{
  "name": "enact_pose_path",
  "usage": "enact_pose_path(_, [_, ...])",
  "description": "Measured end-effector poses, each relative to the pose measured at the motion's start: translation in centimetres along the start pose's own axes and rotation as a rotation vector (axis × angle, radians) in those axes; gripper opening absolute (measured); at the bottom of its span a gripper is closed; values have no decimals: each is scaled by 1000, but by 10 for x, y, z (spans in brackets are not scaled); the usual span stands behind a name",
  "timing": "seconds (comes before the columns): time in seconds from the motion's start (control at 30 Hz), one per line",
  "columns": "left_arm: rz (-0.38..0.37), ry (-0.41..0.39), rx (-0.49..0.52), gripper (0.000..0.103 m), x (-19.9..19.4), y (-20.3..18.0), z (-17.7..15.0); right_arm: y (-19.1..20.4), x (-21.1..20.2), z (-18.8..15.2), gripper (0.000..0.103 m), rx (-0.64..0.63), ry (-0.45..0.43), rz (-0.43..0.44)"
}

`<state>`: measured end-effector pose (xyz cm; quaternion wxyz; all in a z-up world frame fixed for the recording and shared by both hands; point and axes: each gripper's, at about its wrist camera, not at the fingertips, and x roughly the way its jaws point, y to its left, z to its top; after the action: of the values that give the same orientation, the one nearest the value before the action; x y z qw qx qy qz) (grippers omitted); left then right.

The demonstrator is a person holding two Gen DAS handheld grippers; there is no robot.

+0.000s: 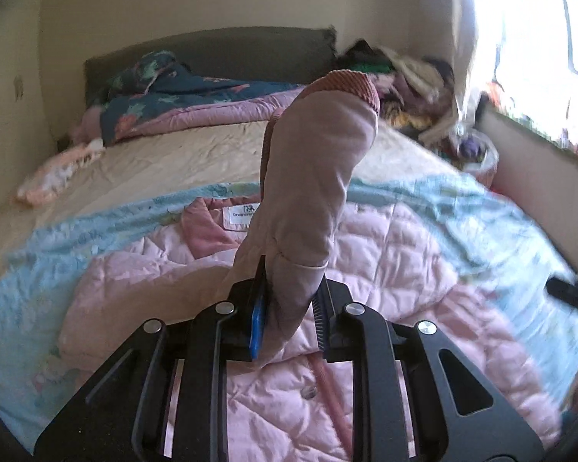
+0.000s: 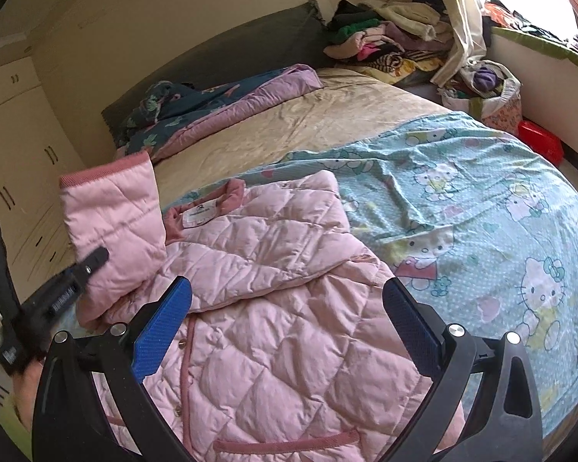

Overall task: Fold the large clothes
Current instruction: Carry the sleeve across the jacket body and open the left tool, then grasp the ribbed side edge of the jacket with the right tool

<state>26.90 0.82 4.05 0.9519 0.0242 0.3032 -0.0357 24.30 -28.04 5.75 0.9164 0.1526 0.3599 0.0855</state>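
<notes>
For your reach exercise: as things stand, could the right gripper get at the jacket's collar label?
Probably yes. The right gripper hangs open over the jacket, and the label lies uncovered ahead of it. The sleeve, held up by the left gripper, stands beside the label, not over it.

Left gripper (image 1: 289, 304): black angular frame, silver round screws, blue ribbed pads; right gripper (image 2: 287, 325): same black frame, silver screws, blue textured pads (image 2: 162, 327).
</notes>
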Motion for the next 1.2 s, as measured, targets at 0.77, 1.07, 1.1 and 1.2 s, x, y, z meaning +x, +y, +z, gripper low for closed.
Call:
enact_pose_path(0.77, [-270, 301, 195, 94, 26, -37, -72, -26, 25, -8, 99, 69, 56, -67])
enact_pose_path(1.07, [-175, 270, -37, 94, 15, 54, -62, 20, 63, -26, 99, -7, 140, 0])
enact_pose_path(1.1, [-153, 259, -58, 94, 14, 66, -59, 24, 69, -28, 99, -8, 152, 6])
enact_pose_path(1.2, [-99, 228, -104, 94, 8, 94, -54, 37, 91, -39, 99, 3, 201, 39])
